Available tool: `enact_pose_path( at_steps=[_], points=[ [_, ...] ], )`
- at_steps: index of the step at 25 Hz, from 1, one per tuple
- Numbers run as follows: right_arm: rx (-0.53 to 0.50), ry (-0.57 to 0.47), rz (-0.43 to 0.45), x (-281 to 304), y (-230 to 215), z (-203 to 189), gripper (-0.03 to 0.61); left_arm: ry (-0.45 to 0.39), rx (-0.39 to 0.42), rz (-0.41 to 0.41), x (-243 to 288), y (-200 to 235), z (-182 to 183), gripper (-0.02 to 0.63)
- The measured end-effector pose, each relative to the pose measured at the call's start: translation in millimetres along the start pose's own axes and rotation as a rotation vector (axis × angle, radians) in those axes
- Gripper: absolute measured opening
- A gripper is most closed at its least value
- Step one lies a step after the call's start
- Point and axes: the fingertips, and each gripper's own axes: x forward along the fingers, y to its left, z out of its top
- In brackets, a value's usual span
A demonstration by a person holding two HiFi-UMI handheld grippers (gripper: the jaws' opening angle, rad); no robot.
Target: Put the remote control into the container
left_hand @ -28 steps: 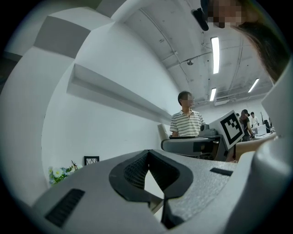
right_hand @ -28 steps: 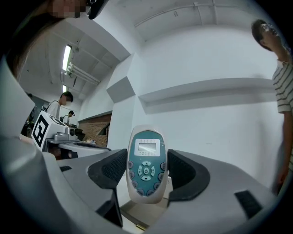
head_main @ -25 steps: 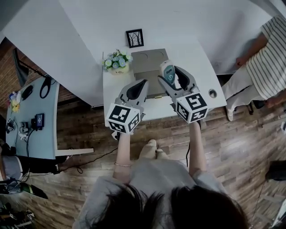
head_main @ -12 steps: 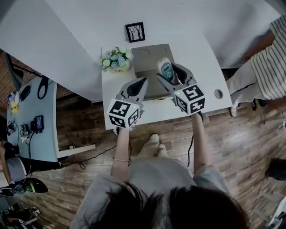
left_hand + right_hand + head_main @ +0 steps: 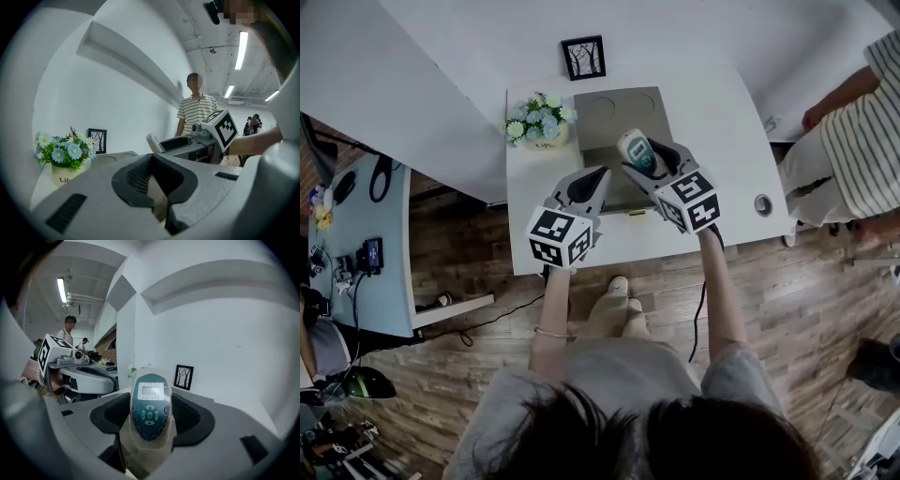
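The remote control (image 5: 635,150) is pale with a teal face, a small screen and round buttons (image 5: 149,409). My right gripper (image 5: 645,165) is shut on it and holds it upright above the grey-tan container (image 5: 617,114), which stands at the back of the white table (image 5: 722,122). From the left gripper view, the remote (image 5: 153,142) sticks up from the right gripper. My left gripper (image 5: 598,176) hovers beside it over the container's front left part, jaws shut and nothing held. Through its pads (image 5: 140,178) I see a tan strip of the container (image 5: 112,155).
A pot of blue and white flowers (image 5: 534,131) stands left of the container, with a small framed picture (image 5: 583,56) behind it. The table has a cable hole (image 5: 762,204) at its right. A person in a striped shirt (image 5: 862,122) stands to the right. A side desk (image 5: 356,234) holds gadgets.
My right gripper has carried the remote a little left, so it now hangs over the container. The left gripper has hardly moved.
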Motion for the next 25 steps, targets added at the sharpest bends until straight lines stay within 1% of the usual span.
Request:
enact_pose_path(
  at_steps=[5, 13, 21, 25],
  points=[
    [-0.027, 0.116, 0.071, 28, -4, -28, 0.282, 0.032, -0.025, 0.011, 11, 13, -15, 0.005],
    [-0.052, 0.284, 0.157, 60, -4, -66, 0.282, 0.07, -0.049, 0.022, 23, 26, -30, 0.005],
    [-0.102, 0.441, 0.203, 76, -2, -101, 0.282, 0.092, -0.059, 0.031, 27, 32, -39, 0.005],
    [-0.122, 0.501, 0.214, 80, 0, -113, 0.282, 0.096, -0.064, 0.033, 29, 33, -40, 0.005]
  ],
)
